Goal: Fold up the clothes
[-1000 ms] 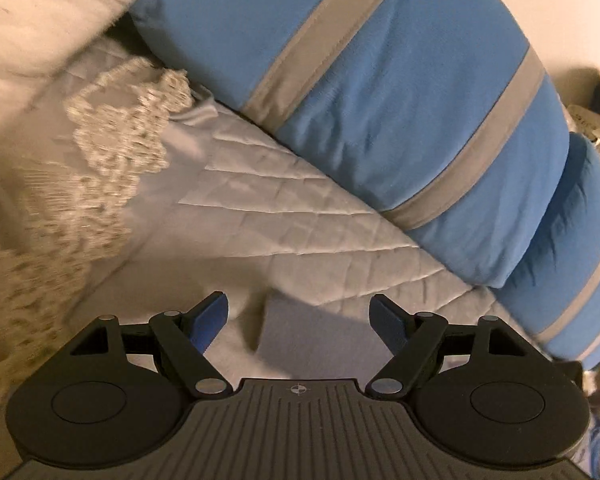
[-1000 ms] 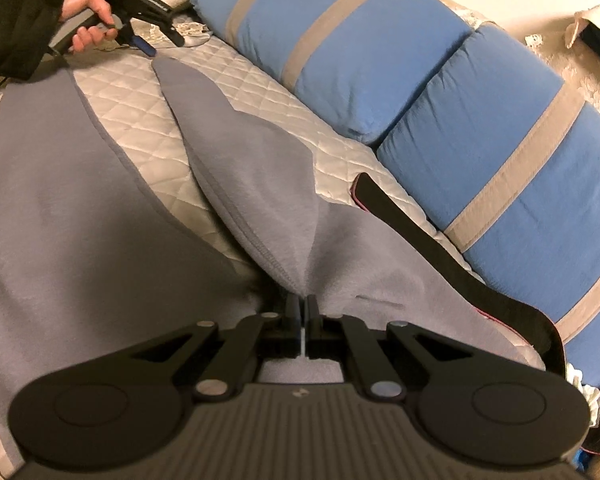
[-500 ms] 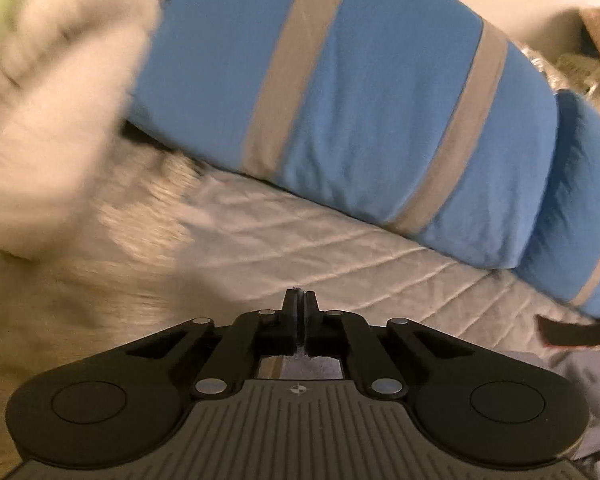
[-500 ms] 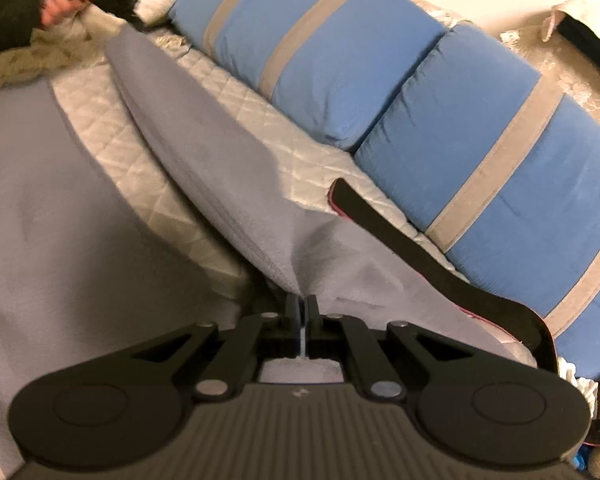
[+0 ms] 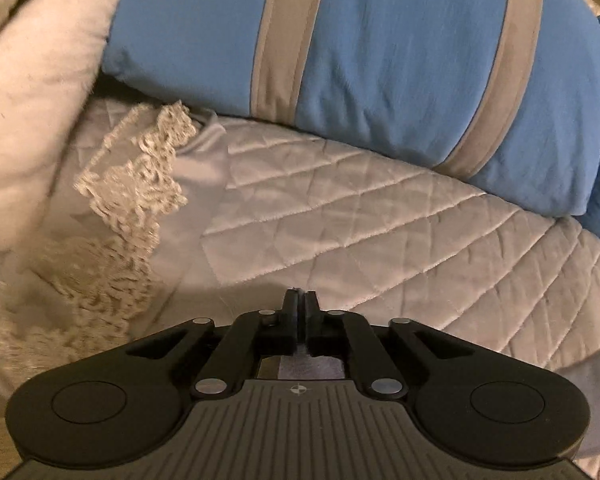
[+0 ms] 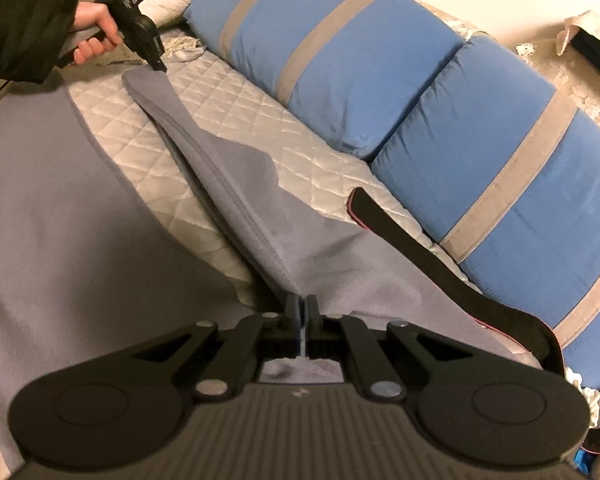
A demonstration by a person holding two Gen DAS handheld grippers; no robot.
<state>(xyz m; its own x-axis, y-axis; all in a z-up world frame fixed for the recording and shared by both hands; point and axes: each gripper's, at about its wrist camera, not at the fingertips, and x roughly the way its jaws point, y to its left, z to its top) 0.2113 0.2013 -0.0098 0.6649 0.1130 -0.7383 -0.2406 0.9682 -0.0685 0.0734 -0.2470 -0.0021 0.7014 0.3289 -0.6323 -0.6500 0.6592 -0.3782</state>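
Both grippers are clamped on a grey fleece garment (image 6: 260,216) spread over the quilted cream bed (image 6: 228,112): the right gripper (image 6: 301,308) near the camera, the left gripper (image 6: 159,65) at its far tip.

Grey garment (image 6: 100,240) with a black waistband (image 6: 420,256) edged pink; 2 blue pillows (image 6: 320,52) with grey stripes; cream diamond-quilted bedspread (image 5: 360,216); beige lace trim (image 5: 136,184); black sleeve (image 6: 16,32).

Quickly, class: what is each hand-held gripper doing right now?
Left hand-held gripper: shut on the far end of the grey garment.
Right hand-held gripper: shut on the garment's near end.
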